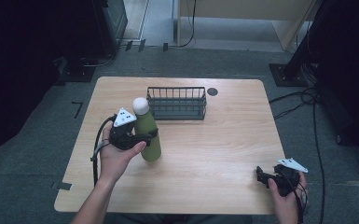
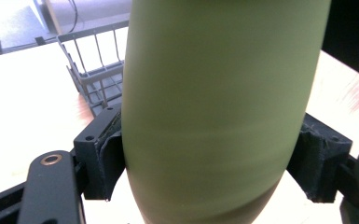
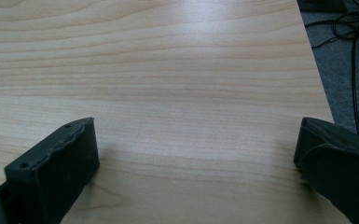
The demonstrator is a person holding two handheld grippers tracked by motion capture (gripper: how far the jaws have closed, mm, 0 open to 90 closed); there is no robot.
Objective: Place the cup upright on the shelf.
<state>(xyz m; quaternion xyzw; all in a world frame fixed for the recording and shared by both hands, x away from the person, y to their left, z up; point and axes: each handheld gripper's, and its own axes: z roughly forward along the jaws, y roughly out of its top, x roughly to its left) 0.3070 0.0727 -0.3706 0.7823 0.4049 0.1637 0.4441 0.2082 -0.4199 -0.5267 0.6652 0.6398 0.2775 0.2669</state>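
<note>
A green bottle [image 1: 149, 138] with a white cap [image 1: 141, 105] stands upright on the wooden table [image 1: 214, 140], left of centre. My left gripper [image 1: 145, 137] is shut on its body about halfway up, one jaw on each side. In the left gripper view the green bottle [image 2: 214, 112] rises between the two black pads [image 2: 103, 158]. A dark wire basket [image 1: 177, 103] sits just behind the bottle, to its right. Down at the table's front right corner my right gripper [image 1: 260, 175] rests low and open, with nothing between its jaws. The right gripper [image 3: 196, 158] has bare wood under it.
A small dark round disc [image 1: 212, 91] lies by the basket's far right corner. Cables [image 1: 307, 100] trail over the grey floor to the right of the table. The wire basket [image 2: 93, 70] stands close behind the bottle in the left gripper view.
</note>
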